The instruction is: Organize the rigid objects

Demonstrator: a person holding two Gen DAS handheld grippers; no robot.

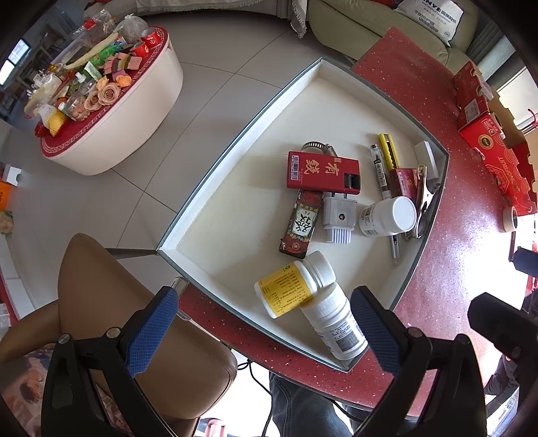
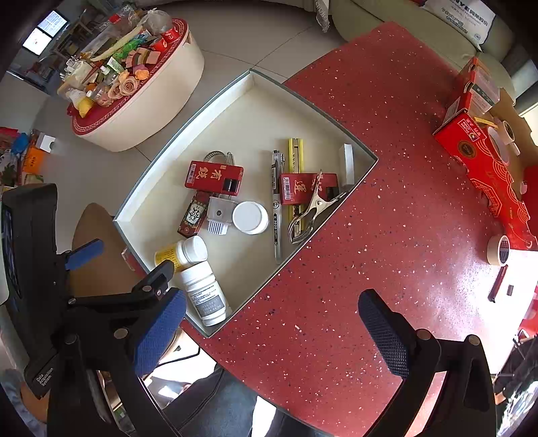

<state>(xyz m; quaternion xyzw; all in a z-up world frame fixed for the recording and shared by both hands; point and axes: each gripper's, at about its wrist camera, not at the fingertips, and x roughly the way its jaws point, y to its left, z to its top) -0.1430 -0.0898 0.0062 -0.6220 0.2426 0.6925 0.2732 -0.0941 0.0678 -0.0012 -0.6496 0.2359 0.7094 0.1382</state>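
Observation:
A shallow white tray (image 1: 235, 188) (image 2: 161, 188) lies on the red speckled table (image 2: 386, 218). It holds a red box (image 1: 322, 171) (image 2: 213, 177), a patterned flat pack (image 1: 301, 223), a white plug (image 1: 338, 218) (image 2: 218, 215), three white bottles, one with a yellow label (image 1: 289, 290), another lying at the near corner (image 1: 336, 324) (image 2: 203, 292), a third (image 2: 250, 216) upright, a pen (image 2: 276, 205), a yellow utility knife (image 1: 388, 151) and a metal clip (image 2: 311, 211). My left gripper (image 1: 265, 332) hangs open above the tray's near corner. My right gripper (image 2: 275, 331) stands open over bare table.
A long red carton (image 2: 487, 158) and tape rolls (image 2: 499, 250) sit at the table's right side. A tan chair (image 1: 101, 302) stands left of the tray. A low round table (image 1: 111, 101) crowded with items stands on the tiled floor beyond. A sofa (image 1: 370, 30) is behind.

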